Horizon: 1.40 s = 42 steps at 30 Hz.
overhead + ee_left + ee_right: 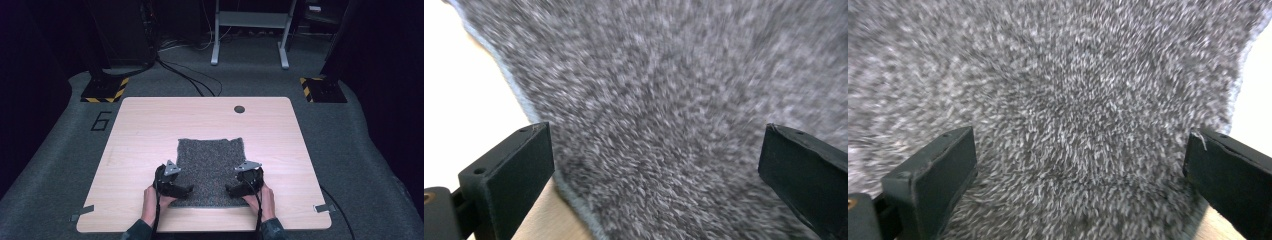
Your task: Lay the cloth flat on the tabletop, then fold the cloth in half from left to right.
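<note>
Free: bare table [150, 125] in the frame's upper middle, left and right strips | Blocked: your path centre-frame crosses the grey mat [210, 160] | Minor: dark hole [239, 109] upper right of mat

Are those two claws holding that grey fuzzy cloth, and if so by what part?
Nothing is held. Both the left gripper and right gripper are open, poised over the cloth near its two near corners.

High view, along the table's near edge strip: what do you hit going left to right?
Grey tape tab at the table's left corner → left hand → left gripper → near part of the grey fuzzy mat → right gripper → right hand → grey tape tab at the right corner.
</note>
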Available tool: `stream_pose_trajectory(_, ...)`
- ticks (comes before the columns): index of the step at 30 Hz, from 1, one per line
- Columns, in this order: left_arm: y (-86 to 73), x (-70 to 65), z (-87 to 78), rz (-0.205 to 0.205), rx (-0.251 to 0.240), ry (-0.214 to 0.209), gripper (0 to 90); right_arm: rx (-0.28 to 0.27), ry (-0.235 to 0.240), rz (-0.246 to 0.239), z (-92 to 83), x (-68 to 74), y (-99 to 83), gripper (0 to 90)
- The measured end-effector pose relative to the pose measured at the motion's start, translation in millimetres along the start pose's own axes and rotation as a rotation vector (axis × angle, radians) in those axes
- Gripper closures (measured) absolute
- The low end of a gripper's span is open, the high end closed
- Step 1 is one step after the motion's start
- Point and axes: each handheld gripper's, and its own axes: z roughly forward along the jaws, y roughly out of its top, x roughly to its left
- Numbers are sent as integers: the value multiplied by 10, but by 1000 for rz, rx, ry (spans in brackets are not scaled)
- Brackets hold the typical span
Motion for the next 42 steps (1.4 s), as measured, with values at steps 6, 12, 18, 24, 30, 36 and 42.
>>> stream_pose_trajectory(6, 8, 146, -130, -54, -32, 12, 13, -48, 24, 17, -136, 69, 14, 13)
stream_pose_trajectory(12, 42, 243, -186, -78, -53, 25, 8, -84, 59, -5, -176, 221, 30, 18)
stream_pose_trajectory(18, 110, 315, -144, -70, -40, 37, 5, -103, 101, -18, -183, 387, 86, 27)
stream_pose_trajectory(24, 186, 449, -79, -74, -31, 47, 7, -108, 142, -48, -158, 568, 170, 32)
stream_pose_trajectory(30, 299, 629, -21, -101, -28, 52, 6, -109, 171, -92, -87, 772, 250, 38)
stream_pose_trajectory(36, 414, 760, 81, -116, -40, 88, 14, -102, 198, -124, -20, 975, 317, 43)
stream_pose_trajectory(42, 511, 893, 199, -145, -9, 81, 17, -93, 229, -133, 58, 1203, 386, 47)
